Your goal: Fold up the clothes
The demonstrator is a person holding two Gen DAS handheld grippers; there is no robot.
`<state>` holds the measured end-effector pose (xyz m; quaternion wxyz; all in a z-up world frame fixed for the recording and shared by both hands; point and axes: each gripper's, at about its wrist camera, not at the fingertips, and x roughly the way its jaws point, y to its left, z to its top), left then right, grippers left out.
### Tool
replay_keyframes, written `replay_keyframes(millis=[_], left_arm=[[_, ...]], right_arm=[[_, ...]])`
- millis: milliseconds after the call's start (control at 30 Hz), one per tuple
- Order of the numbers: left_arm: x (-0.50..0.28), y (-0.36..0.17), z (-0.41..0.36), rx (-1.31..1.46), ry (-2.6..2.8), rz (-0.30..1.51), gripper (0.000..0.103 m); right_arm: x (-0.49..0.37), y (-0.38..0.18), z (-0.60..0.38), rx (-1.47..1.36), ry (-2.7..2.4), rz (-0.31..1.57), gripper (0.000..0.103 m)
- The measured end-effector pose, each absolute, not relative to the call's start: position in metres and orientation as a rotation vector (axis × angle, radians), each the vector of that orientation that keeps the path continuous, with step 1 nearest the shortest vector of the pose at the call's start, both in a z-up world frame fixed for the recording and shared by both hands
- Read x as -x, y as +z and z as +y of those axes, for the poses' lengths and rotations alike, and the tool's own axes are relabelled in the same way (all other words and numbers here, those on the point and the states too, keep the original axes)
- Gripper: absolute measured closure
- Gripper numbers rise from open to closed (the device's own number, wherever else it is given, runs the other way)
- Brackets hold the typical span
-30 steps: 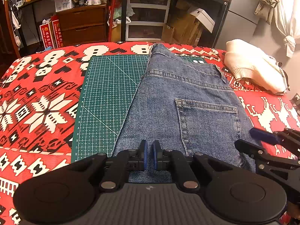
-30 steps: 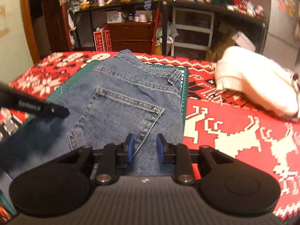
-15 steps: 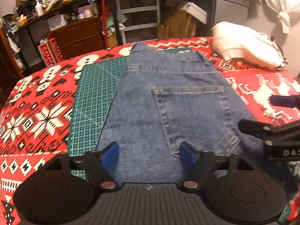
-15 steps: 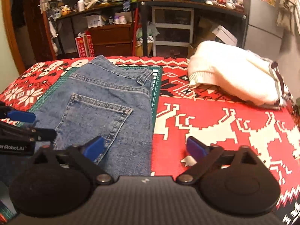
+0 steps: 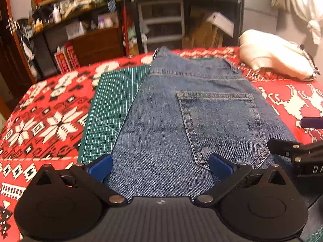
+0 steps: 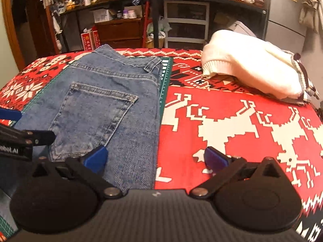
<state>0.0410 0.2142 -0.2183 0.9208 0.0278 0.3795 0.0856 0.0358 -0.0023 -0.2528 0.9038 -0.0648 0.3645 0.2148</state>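
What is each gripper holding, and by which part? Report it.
Nothing. The left gripper is opening over the jeans, unclamped; the right gripper is open and empty.

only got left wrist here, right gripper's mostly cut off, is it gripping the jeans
observer: no, the right gripper is open, one finger over the jeans, the other over the red cloth
operator: ok does the mat stick out past the jeans on that side
observer: yes, a thin strip of mat shows along their right edge
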Motion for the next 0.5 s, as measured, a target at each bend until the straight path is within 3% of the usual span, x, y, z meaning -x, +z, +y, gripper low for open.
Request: replay_keyframes(millis=[333,500], left_arm=[[-0.032,-0.226,0.171,-0.270,0.340,0.635,0.000],[-0.036,-0.223,0.179,-0.196,0.348,0.663,0.000]], right_arm=[[-0.035,-0.254,-0.005,0.126,0.452,0.737,0.000],[-0.034,-0.255,-0.007,0.122,0.457,0.727,0.000]])
